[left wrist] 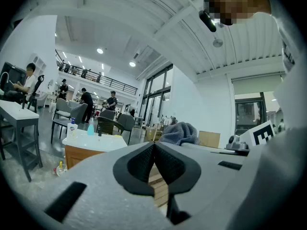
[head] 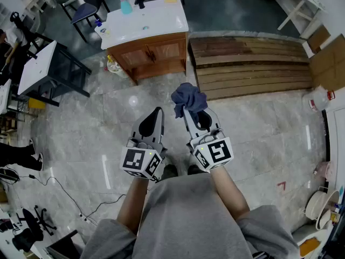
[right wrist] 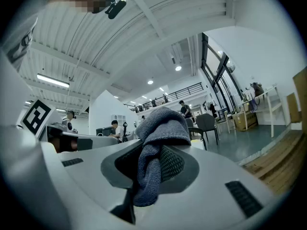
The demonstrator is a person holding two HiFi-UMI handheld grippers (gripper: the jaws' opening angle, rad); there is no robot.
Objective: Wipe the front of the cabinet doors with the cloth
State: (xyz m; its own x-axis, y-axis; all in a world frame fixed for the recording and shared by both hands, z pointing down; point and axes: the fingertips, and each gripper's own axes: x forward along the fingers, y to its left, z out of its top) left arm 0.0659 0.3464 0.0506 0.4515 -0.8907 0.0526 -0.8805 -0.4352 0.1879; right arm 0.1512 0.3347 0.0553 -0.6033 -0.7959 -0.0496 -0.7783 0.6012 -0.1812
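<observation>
Currently the cloth [head: 188,97], a blue-grey bundle, sits pinched in the right gripper [head: 190,111], held out in front of the person above the pale marble floor [head: 253,128]. In the right gripper view the jaws are clamped on the cloth [right wrist: 160,128]. A twisted strand runs down between the two dark ribbed pads, and the bulk of the fabric bunches up over and beyond the tips of the right gripper [right wrist: 153,146].

The left gripper [head: 157,111] is held just beside the right one, to its left, at about the same height. In its own view the jaws of the left gripper [left wrist: 154,146] are pressed together tip to tip with nothing between them. The cloth [left wrist: 180,133] shows off to the right of them, apart from the left jaws.

The cabinet [head: 151,53] stands ahead of both grippers and a little to the left. It has a white top and two brown wooden doors [head: 156,51] facing the person. The cloth is well apart from those doors, with open floor between them. A light blue bottle [head: 125,5] stands on the white top. To the right of the cabinet, a platform of wooden planks [head: 250,66] lies on the floor. A dark-framed table [head: 51,72] stands to the cabinet's left.
</observation>
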